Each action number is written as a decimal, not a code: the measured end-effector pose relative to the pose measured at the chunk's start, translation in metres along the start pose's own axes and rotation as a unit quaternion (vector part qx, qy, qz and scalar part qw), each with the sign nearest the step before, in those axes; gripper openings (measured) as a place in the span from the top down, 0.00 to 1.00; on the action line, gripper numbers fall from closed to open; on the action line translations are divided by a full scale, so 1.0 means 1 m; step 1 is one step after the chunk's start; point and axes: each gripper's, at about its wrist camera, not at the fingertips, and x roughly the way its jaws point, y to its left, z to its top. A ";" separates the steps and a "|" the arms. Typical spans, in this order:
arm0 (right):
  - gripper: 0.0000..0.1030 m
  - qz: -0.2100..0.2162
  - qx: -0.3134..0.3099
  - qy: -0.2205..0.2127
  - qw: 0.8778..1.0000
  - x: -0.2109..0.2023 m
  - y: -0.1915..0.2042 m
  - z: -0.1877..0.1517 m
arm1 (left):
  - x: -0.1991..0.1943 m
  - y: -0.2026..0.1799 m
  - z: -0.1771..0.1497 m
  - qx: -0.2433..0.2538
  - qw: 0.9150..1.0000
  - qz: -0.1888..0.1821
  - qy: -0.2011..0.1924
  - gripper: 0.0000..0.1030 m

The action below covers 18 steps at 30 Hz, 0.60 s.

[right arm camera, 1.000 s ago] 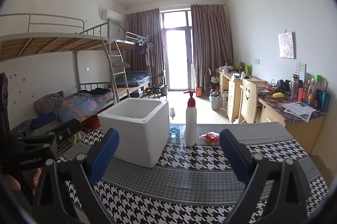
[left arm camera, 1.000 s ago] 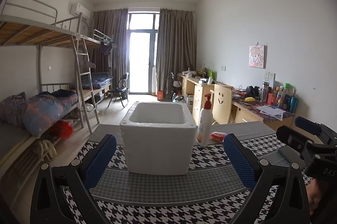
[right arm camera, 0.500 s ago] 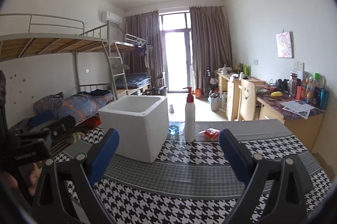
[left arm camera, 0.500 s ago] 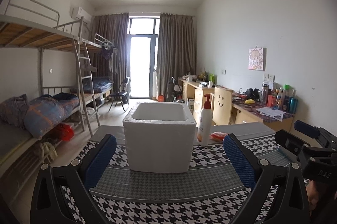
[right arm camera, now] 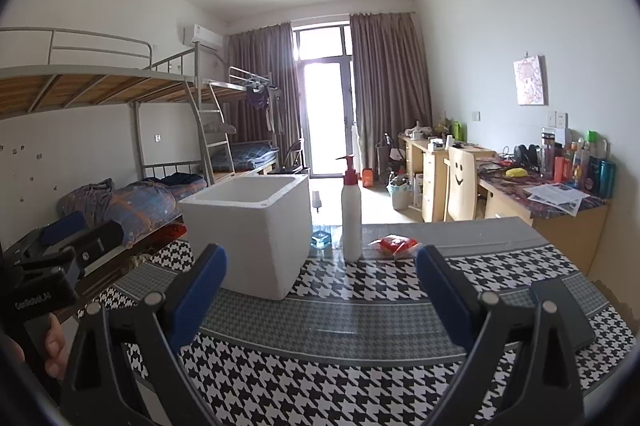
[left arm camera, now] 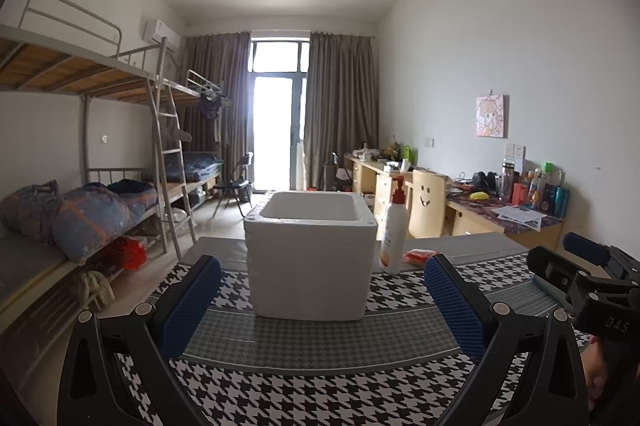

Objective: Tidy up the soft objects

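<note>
We look from the near edge of the table toward the window; both views share the white box, one from its right.

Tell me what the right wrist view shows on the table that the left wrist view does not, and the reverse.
Only the right wrist view shows the small glass bottle with blue liquid, between the box and the pump bottle, and a dark flat slab near the right gripper.

Only the left wrist view shows the box's full front face and the pump bottle's orange label.

Both show the foam box, the pump bottle, the red packet, the houndstooth cloth, and the other gripper at the edge. The left gripper and the right are both open and empty.
</note>
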 end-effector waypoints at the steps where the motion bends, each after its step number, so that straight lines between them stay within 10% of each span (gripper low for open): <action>1: 0.05 0.000 -0.002 -0.003 1.000 -0.001 0.001 -0.001 | 0.000 0.001 0.000 0.002 1.000 -0.001 0.000 0.01; 18: 0.05 -0.006 0.002 -0.017 1.000 -0.009 0.001 -0.016 | -0.003 0.000 -0.015 0.011 1.000 -0.009 -0.003 0.01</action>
